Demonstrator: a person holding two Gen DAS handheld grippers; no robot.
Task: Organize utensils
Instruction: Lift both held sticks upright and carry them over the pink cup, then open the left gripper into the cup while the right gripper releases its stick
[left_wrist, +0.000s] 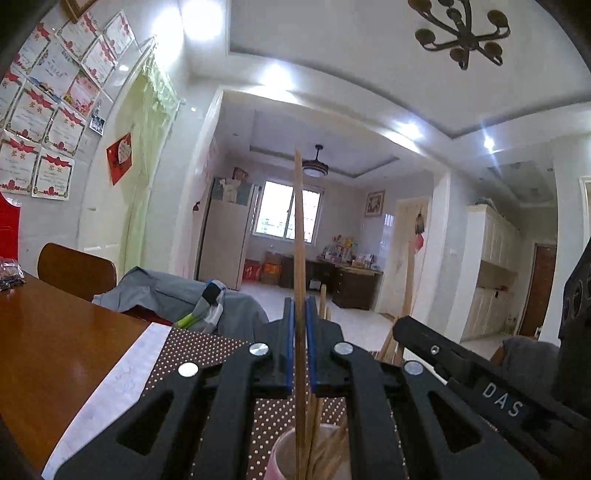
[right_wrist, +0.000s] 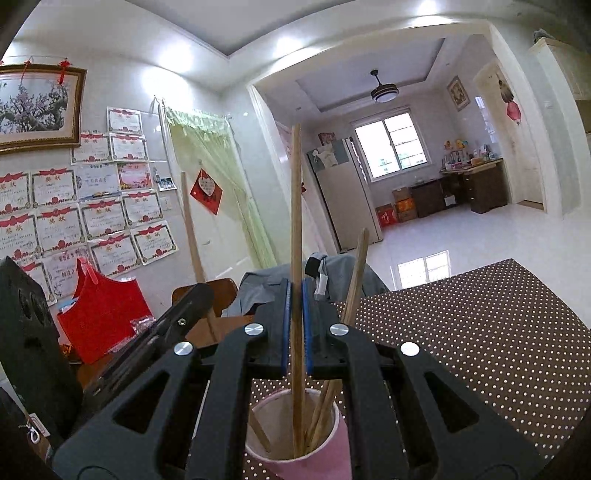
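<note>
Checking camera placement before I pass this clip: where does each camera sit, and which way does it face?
Left wrist: behind the left tool, facing level across the dotted mat into the room; its tool is shut on an upright chopstick over the pink cup; the other tool shows at right.
Right wrist: behind the right tool, facing the same way; shut on a chopstick in the cup; the other tool shows at left.
Shared: cup, mat, fridge.
</note>
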